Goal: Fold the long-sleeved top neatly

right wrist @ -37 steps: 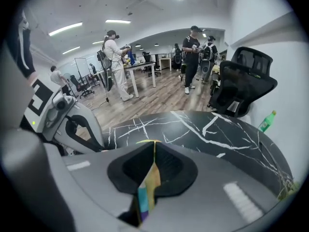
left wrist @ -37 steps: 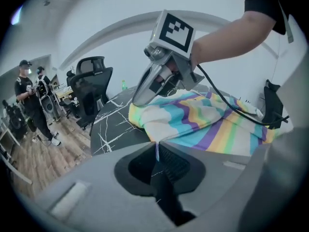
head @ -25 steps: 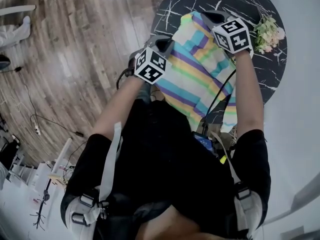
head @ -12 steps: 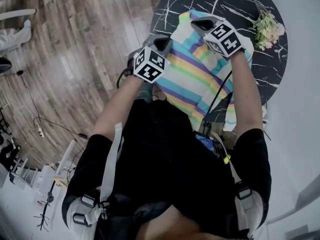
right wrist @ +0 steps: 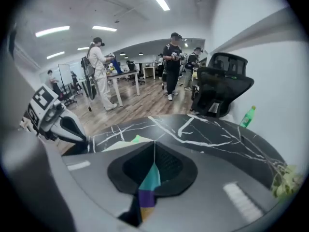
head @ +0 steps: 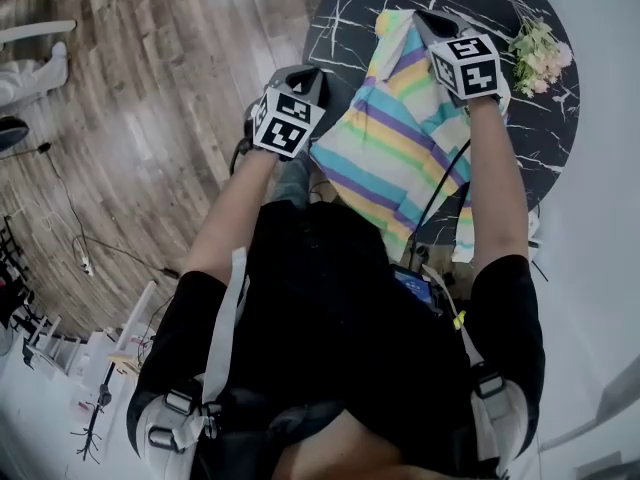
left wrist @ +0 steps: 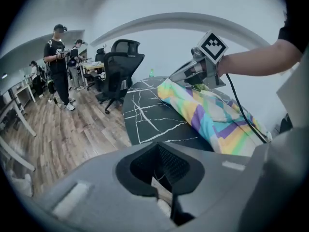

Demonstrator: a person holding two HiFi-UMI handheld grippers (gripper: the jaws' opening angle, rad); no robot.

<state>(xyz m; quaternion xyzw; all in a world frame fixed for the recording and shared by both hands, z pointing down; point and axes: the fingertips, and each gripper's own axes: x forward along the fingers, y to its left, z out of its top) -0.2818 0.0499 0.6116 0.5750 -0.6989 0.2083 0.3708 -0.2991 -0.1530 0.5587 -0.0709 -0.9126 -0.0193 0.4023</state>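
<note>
The long-sleeved top [head: 400, 138], striped in yellow, teal, purple and white, hangs stretched between both grippers over the round black marble table [head: 345, 28]. My right gripper [head: 428, 15] is at the far end, shut on a teal and purple fold [right wrist: 147, 190]. My left gripper [head: 303, 71] is over the table's left rim, also shut, with a pale strip of cloth [left wrist: 161, 185] pinched in it, seemingly the top's edge. In the left gripper view the top [left wrist: 212, 117] slopes down from the right gripper [left wrist: 203, 66] onto the table [left wrist: 145, 115].
A bunch of pale flowers [head: 535, 58] lies at the table's right edge. A green bottle [right wrist: 247, 116] stands on the far side. Black office chairs [left wrist: 118, 66] are beside the table. Several people stand on the wooden floor [head: 150, 118] beyond.
My right gripper has gone farther away and to the right with the cloth. My left gripper has shifted left and away, so the top is pulled out wider between them.
</note>
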